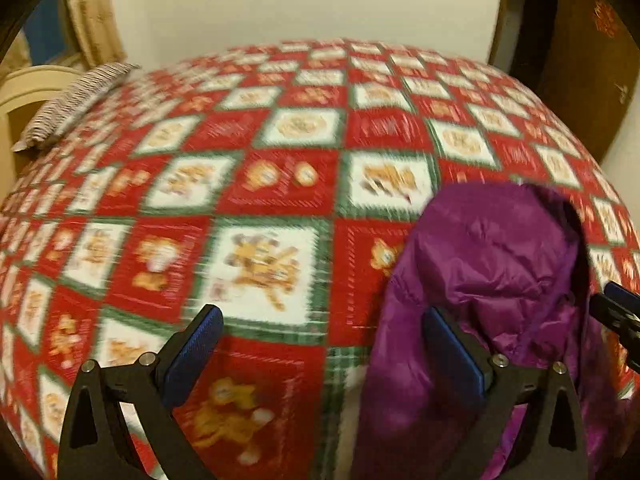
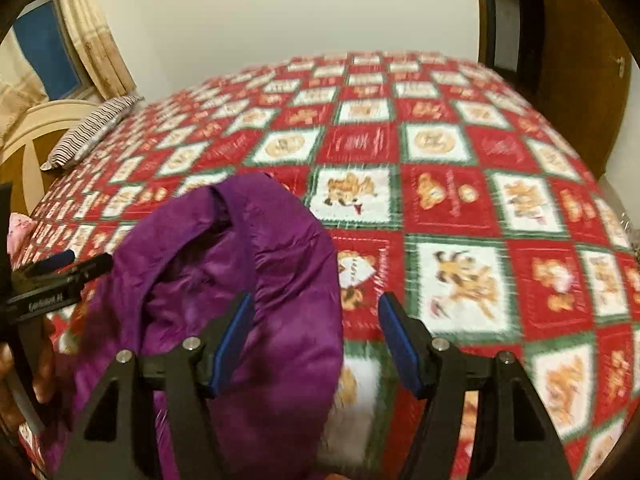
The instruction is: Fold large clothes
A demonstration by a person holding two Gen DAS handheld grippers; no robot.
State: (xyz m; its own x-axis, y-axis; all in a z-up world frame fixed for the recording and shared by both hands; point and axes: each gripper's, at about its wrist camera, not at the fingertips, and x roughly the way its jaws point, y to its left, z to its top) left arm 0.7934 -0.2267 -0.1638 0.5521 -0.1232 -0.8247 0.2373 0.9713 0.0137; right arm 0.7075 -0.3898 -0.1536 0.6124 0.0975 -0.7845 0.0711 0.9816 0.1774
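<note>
Red, white and green checked bedspread (image 1: 280, 184) with cartoon-cat squares covers the whole bed and fills both wrist views, blurred in each. On it lies the purple quilted nylon jacket (image 1: 480, 280), bunched in a rumpled heap near the bed's closer edge; the left view has it at lower right, the right view at lower left (image 2: 248, 280), so it sits between the two tools. Only the right view looks into its opening, where the darker purple lining shows.

A striped pillow (image 1: 76, 100) rests at the far left corner of the bed, beside a cream headboard (image 1: 32, 92), in both views. A beige curtain (image 2: 92, 48) hangs behind; the blue window pane (image 2: 48, 52) is far plainer in the right view. A dark wooden door (image 1: 592, 60) stands at the right.

The left hand-held gripper (image 1: 324, 344) has its jaws spread wide with only bedspread between them, its right finger in front of the jacket. The right hand-held gripper (image 2: 316, 340) stands partly apart, nothing clamped, its left finger over the jacket's edge. Each view catches the other tool at its margin, and only the right view shows a person's fingers (image 2: 40, 376) wrapped round the left tool's handle.
</note>
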